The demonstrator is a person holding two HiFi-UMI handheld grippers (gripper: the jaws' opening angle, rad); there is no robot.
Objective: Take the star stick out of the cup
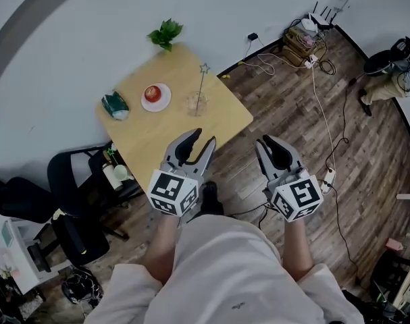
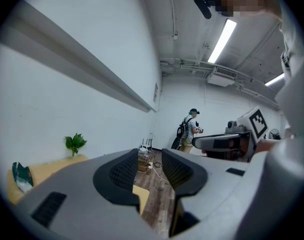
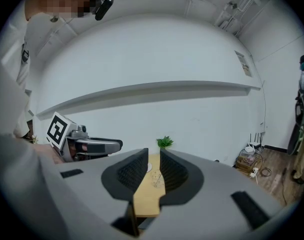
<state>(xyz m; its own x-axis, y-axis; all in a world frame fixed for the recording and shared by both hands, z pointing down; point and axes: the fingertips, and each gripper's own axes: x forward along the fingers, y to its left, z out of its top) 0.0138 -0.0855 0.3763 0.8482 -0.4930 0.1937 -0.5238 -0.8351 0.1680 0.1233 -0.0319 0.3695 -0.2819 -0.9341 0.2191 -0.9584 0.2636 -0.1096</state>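
From the head view I see a square light wooden table (image 1: 165,135), and the clear glass cup (image 1: 197,104) stands on it near the edge at 3 o'clock. The thin star-topped stick (image 1: 202,83) stands upright inside this cup. At 9 o'clock of the cup is a white round plate with a red apple (image 1: 155,94), and further the same way a teal folded packet (image 1: 115,105). A small green plant (image 1: 165,34) sits at the table corner at 12 o'clock. My left gripper (image 1: 203,139) is at 6 o'clock of the cup, well apart from it, over the near table edge. My right gripper (image 1: 267,140) is over the wooden floor (image 1: 292,113), at 3 o'clock of the left one.

In the left gripper view the jaws stand wide apart. Between them I see only floor and a table corner.

In the right gripper view the jaws are apart with a narrower gap and hold nothing. Through the gap I see the table top, with the cup far away at 12 o'clock.
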